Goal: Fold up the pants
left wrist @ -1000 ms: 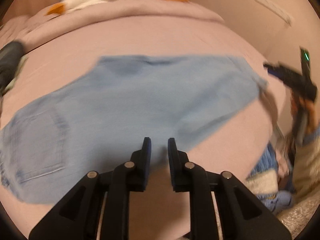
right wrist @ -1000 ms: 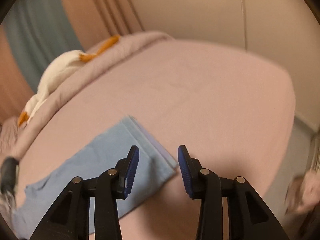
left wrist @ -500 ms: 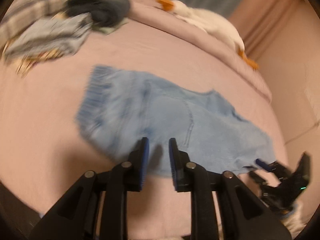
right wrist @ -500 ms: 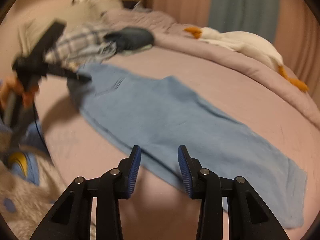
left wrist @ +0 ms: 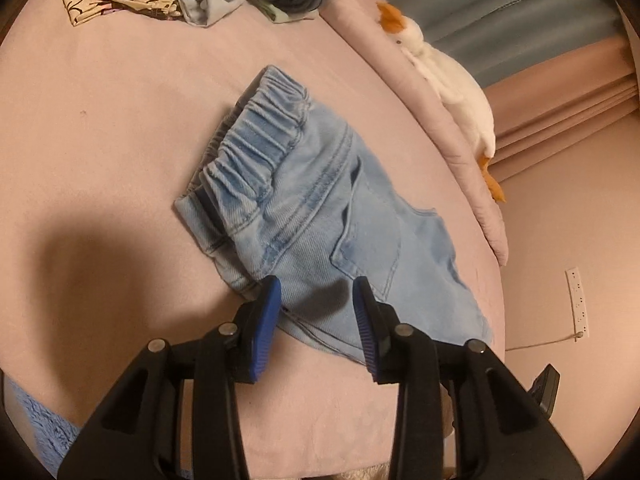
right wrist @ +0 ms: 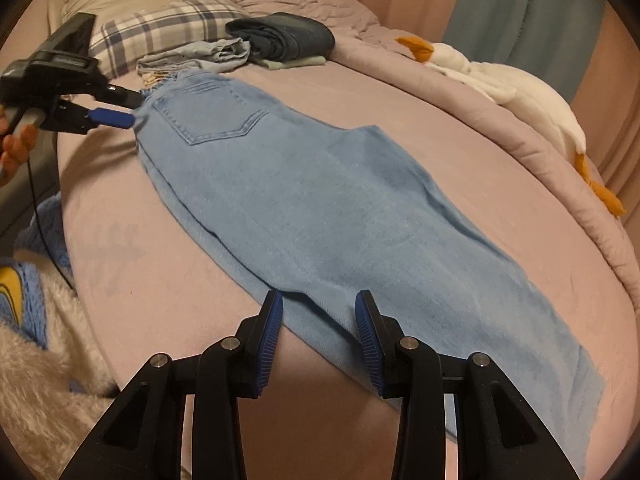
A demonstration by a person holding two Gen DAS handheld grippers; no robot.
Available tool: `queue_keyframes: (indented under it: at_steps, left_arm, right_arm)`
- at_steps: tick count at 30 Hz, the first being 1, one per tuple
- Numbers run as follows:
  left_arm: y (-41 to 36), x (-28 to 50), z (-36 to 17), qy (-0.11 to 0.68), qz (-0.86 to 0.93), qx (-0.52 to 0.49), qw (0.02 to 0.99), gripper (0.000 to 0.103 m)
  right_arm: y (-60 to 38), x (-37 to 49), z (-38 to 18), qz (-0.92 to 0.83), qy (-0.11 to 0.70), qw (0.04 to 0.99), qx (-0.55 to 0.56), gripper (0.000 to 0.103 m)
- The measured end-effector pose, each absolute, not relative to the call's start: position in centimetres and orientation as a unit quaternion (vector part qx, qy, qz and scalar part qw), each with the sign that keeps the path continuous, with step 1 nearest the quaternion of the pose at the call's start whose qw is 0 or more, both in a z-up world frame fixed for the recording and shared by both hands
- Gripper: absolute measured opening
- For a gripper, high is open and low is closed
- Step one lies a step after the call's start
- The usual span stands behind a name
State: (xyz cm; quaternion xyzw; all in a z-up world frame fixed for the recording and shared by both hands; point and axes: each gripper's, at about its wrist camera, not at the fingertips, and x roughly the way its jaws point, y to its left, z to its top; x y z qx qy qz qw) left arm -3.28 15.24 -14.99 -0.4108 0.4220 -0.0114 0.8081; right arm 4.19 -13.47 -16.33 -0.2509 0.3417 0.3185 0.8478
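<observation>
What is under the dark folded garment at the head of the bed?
A pale green folded piece sticks out beneath the dark folded garment, lying on the pink bedsheet. How far it runs under the dark one is hidden, as is anything else beneath.

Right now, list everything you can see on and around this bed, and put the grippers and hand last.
Light blue denim pants: one, laid lengthwise mid-bed, back pocket up.
Pink bed sheet: one, under the pants.
White goose plush with orange beak: one, along the far bed edge.
Folded clothes pile: one, dark, grey and pale green, beyond the waistband.
Plaid pillow: one, behind the pile.
Teal curtain: one, background.
Left gripper: jaws just opening, over the waistband end, nothing pinched.
Right gripper: open, at the leg edge.
Hand: one, holding the left gripper.
</observation>
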Motion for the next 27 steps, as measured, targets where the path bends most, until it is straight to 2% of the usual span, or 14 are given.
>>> queue_keyframes:
  at_steps: [2,5,6,7,8,10,12,13,16,22,27]
  left_arm:
    - [15.2,-3.3,-14.9,0.423,-0.006,-0.404,0.811,0.034]
    - [15.7,-3.5,-15.2,0.423,0.012,-0.409,0.809,0.018]
    - [15.9,-3.6,-15.3,0.421,0.016,-0.413,0.807,0.008]
    - [16.2,-3.7,-15.3,0.419,0.019,-0.416,0.807,0.003]
    - [16.6,-3.9,-15.3,0.414,0.021,-0.422,0.806,0.003]
    - [16.9,-4.1,-15.0,0.403,0.021,-0.428,0.809,0.001]
    - [17.2,-4.3,-14.0,0.386,0.021,-0.416,0.823,0.001]
    - [17.3,-4.5,-13.7,0.378,0.016,-0.414,0.828,0.001]
    - [17.4,-4.5,-13.0,0.371,0.012,-0.4,0.838,0.001]
    - [16.8,-4.1,-14.5,0.41,0.017,-0.388,0.825,0.001]
    - [16.9,-4.4,-13.5,0.408,0.023,-0.37,0.835,0.002]
  right_arm:
    - [-13.8,4.0,-16.5,0.309,0.346,0.849,-0.251,0.04]
    - [-14.0,3.5,-17.1,0.303,0.351,0.846,-0.262,0.037]
    - [-13.8,3.3,-17.3,0.302,0.349,0.844,-0.272,0.034]
    - [-13.6,3.2,-17.5,0.301,0.345,0.844,-0.28,0.034]
    - [-13.4,3.1,-17.5,0.3,0.342,0.844,-0.283,0.033]
    - [-12.8,3.1,-17.4,0.301,0.331,0.847,-0.286,0.024]
    - [-12.2,3.2,-17.3,0.305,0.322,0.849,-0.286,0.02]
    - [-12.0,3.3,-17.3,0.305,0.32,0.848,-0.291,0.012]
    - [-11.4,3.2,-17.5,0.31,0.319,0.842,-0.305,0.007]
    - [-12.5,2.0,-16.3,0.34,0.322,0.835,-0.289,0.006]
    - [-12.0,1.9,-18.4,0.338,0.341,0.819,-0.315,0.006]
